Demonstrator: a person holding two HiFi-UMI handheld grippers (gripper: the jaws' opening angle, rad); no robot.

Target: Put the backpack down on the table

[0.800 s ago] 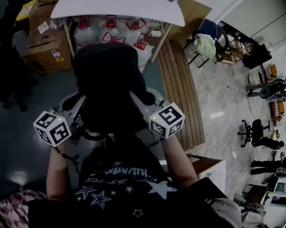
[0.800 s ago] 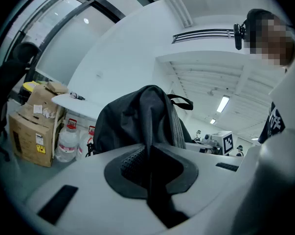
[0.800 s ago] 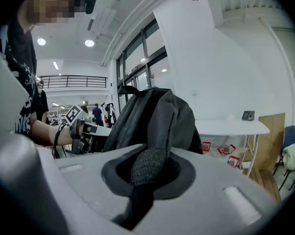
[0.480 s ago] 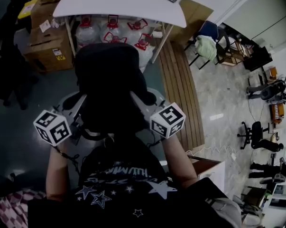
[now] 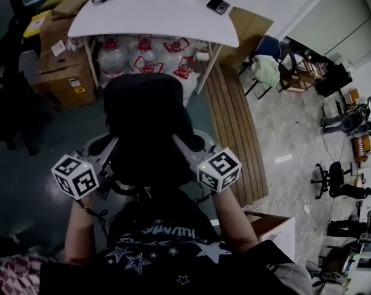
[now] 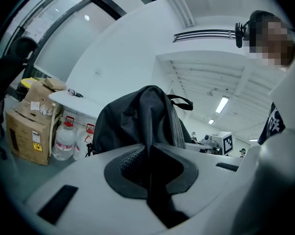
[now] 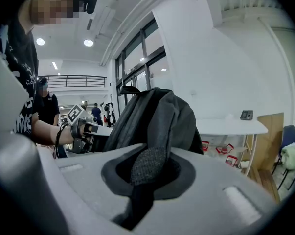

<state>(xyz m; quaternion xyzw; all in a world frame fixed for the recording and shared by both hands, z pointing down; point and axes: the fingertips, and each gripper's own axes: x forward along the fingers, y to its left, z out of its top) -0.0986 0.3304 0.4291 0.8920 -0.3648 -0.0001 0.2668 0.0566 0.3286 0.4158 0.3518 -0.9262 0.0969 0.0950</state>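
Both my grippers are clamped down hard right now. The left gripper [image 6: 148, 153] has a pinched fold of dark fabric between its pads, and the right gripper [image 7: 145, 169] has the same on the other side. That fabric is the backpack [image 5: 145, 118], which hangs in the air between the 2 of them, right in front of my chest. It's short of the white table [image 5: 154, 14], over the floor, with the water jugs [image 5: 145, 47] under the table just past it.

My read on how it handles:

- It's soft and floppy. The shell creases wherever I pinch it, so I'm holding cloth, not structure.
- It holds a rounded shape, so it's padded or has something inside. I can't tell the weight from here, but I'd treat it as not empty.
- The woven fabric looks grippy enough against the textured pads, though a thin fold can creep out under load.

For a better hold, the top carry loop [image 6: 184, 102] sticks up near the crown and looks like the sturdiest bit. With 2 side pinches like mine, I'd guess it sags in the middle and slumps over once its bottom lands on the tabletop. There's a small dark phone-like thing [image 5: 218, 5] near the far right edge, so I'd aim for the bare middle.
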